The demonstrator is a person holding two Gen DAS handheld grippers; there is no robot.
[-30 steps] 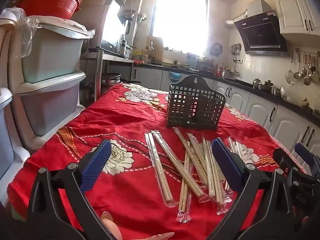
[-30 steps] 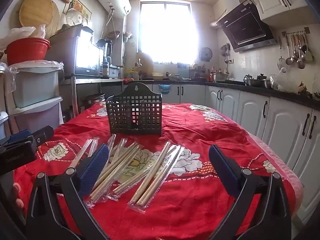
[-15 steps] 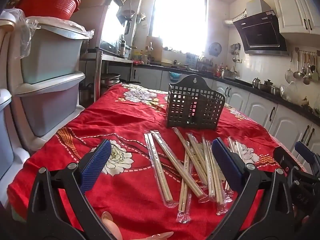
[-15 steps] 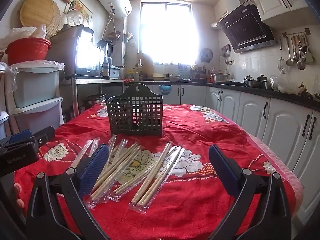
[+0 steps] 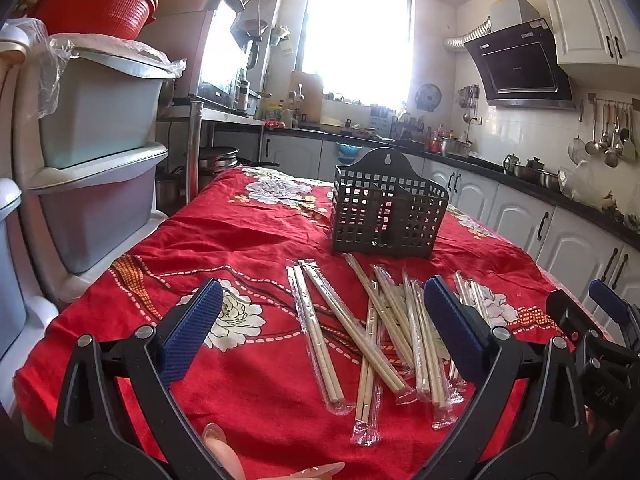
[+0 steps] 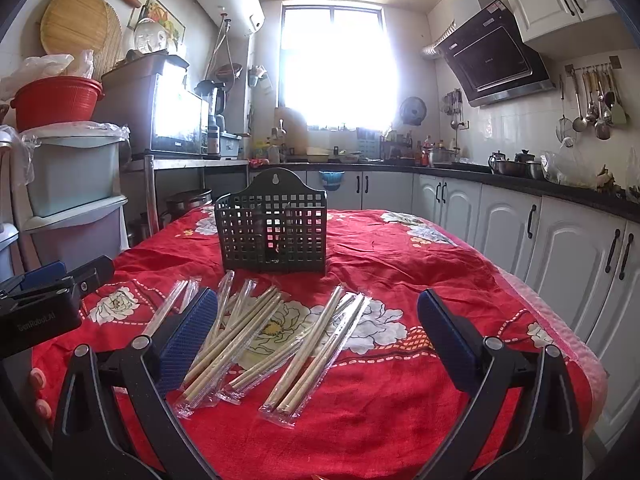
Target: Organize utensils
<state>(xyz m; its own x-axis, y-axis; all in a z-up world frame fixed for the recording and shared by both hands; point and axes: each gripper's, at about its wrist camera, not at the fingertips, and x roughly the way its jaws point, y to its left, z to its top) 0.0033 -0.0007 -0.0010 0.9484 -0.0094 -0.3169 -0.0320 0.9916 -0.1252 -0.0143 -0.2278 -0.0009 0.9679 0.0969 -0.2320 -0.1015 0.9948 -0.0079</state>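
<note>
Each gripper is built from two black plastic arms, triangular in outline with a cut-out in the middle; a round silver screw is set at each arm joint. The left gripper [image 5: 320,328] is fitted with blue ribbed pads [image 5: 192,328] on the inner faces of its fingers; the same blue ribbed pads [image 6: 188,340] are fitted on the right gripper [image 6: 318,338]. White lettering "GenRobot.AI" is printed on the black body of the left gripper as seen from the right wrist view; "DAS" is embossed on the right gripper body as seen from the left wrist view. Fingertips [image 5: 224,450] with glossy pale nails are seen under the left gripper.
</note>
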